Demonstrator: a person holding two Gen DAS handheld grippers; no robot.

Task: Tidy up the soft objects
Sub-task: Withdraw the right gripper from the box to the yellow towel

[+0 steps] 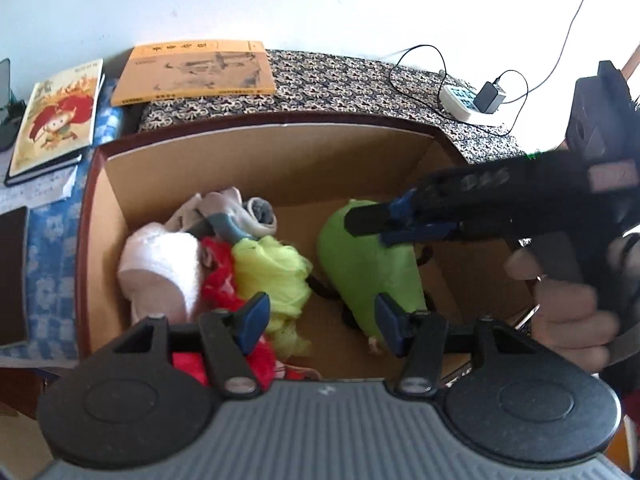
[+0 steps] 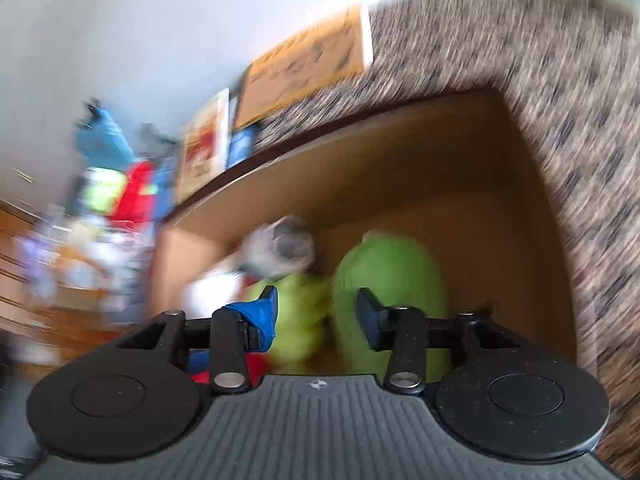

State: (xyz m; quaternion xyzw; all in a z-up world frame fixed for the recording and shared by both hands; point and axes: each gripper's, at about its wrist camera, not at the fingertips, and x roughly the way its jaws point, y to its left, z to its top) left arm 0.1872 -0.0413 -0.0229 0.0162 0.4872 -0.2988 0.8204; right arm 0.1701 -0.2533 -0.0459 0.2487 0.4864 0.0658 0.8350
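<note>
An open cardboard box (image 1: 280,160) holds soft things: a green plush toy (image 1: 360,264) on the right, a yellow-green cloth (image 1: 272,268), a red fluffy item (image 1: 218,276), a white and pink plush (image 1: 160,268) and grey socks (image 1: 256,216) on the left. My left gripper (image 1: 320,316) is open and empty above the box's near side. My right gripper (image 1: 366,226) reaches in from the right, over the green plush. In the blurred right wrist view it (image 2: 316,312) is open above the green plush (image 2: 388,268) and the yellow-green cloth (image 2: 300,300).
The box stands on a patterned cloth (image 1: 340,80). An orange book (image 1: 192,72) and a picture book (image 1: 60,116) lie behind it on the left. A power strip with a charger and cables (image 1: 472,98) lies at the back right.
</note>
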